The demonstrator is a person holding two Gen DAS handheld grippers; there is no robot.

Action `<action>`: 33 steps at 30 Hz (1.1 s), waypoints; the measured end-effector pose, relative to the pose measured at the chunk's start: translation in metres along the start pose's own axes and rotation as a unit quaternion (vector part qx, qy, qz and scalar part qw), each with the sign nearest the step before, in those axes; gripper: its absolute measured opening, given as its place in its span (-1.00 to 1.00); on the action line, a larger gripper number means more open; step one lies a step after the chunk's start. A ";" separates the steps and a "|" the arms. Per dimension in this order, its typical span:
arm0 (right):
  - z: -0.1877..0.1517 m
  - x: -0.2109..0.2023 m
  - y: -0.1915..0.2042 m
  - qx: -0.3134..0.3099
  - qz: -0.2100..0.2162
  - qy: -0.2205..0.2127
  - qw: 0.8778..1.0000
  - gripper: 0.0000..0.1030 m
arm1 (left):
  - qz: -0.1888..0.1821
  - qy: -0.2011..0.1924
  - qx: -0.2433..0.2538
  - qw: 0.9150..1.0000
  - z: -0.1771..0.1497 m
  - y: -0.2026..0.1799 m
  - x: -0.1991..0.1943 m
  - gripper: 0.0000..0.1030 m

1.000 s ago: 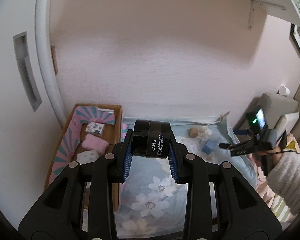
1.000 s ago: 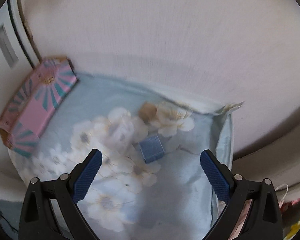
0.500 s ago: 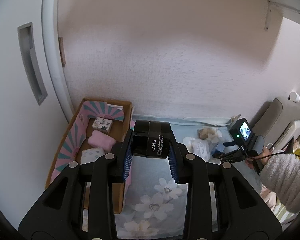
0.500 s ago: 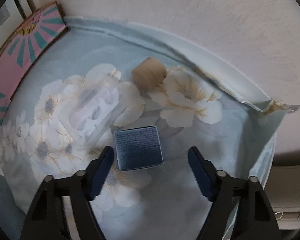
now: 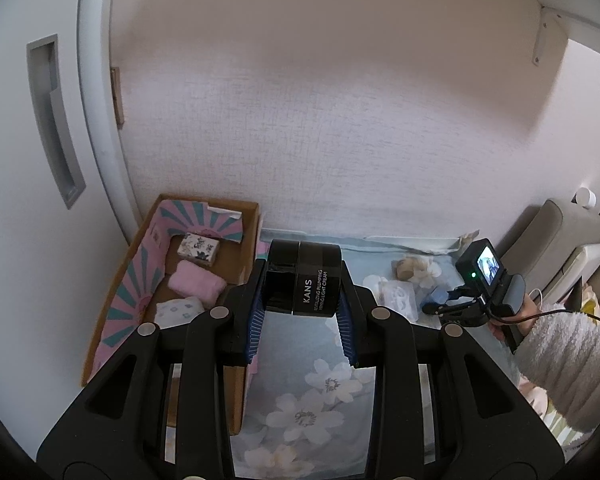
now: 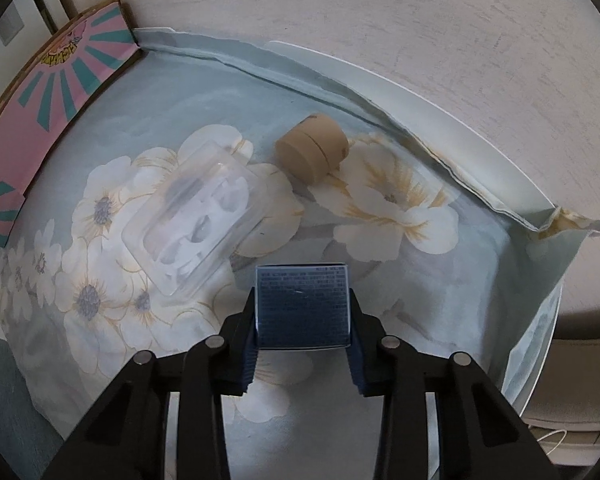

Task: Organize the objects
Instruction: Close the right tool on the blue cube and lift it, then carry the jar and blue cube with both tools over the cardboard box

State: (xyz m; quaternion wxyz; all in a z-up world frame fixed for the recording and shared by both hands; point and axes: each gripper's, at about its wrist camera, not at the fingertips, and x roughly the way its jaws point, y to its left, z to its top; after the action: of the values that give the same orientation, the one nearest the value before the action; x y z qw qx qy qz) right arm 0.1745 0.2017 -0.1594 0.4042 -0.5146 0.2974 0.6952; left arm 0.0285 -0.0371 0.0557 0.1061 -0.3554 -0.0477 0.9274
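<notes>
My left gripper (image 5: 302,286) is shut on a black cream jar (image 5: 305,278) and holds it in the air, just right of the cardboard box (image 5: 249,216) with pink and teal lining. My right gripper (image 6: 303,308) points steeply down and is shut on a small blue box (image 6: 302,306) that rests on the floral cloth (image 6: 400,280). In the left wrist view the right gripper (image 5: 434,300) sits at the far right of the cloth, held by a hand in a fuzzy sleeve (image 5: 564,348). A clear plastic case (image 6: 196,220) and a tan round jar (image 6: 312,152) lie beyond the blue box.
Inside the cardboard box lie a patterned packet (image 5: 198,248), a pink roll (image 5: 196,286) and a white patterned roll (image 5: 180,310). A wall stands right behind the cloth, a white door (image 5: 52,120) at the left. A grey chair (image 5: 556,236) stands at the right.
My right gripper came down over the blue box and its jaws shut on it. The left gripper kept the black jar and hardly moved.
</notes>
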 end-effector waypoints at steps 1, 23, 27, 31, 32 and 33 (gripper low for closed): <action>0.000 -0.003 0.000 0.003 -0.003 -0.002 1.000 -0.33 | -0.001 -0.001 0.001 1.000 0.001 0.000 -0.001 -0.44; 0.027 -0.184 0.074 0.107 -0.064 -0.193 0.973 -0.34 | -0.029 -0.026 0.034 0.999 0.016 0.002 0.001 -0.44; 0.023 -0.212 0.087 0.139 -0.062 -0.214 0.965 -0.34 | -0.039 -0.028 0.044 0.998 0.020 -0.002 0.004 -0.44; 0.020 -0.228 0.103 0.172 -0.076 -0.232 0.954 -0.34 | -0.044 -0.027 0.053 0.997 0.022 -0.007 0.009 -0.44; 0.018 -0.231 0.105 0.179 -0.080 -0.236 0.952 -0.34 | -0.045 -0.027 0.055 0.997 0.022 -0.008 0.010 -0.44; 0.015 -0.236 0.107 0.185 -0.082 -0.240 0.949 -0.34 | -0.046 -0.027 0.058 0.997 0.022 -0.009 0.011 -0.44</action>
State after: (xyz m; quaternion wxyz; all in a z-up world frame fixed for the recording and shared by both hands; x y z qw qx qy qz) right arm 0.1084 0.1007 0.0702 0.6077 -0.2715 0.2718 0.6951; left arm 0.0077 -0.0261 0.0664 0.1680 -0.3209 -0.0134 0.9320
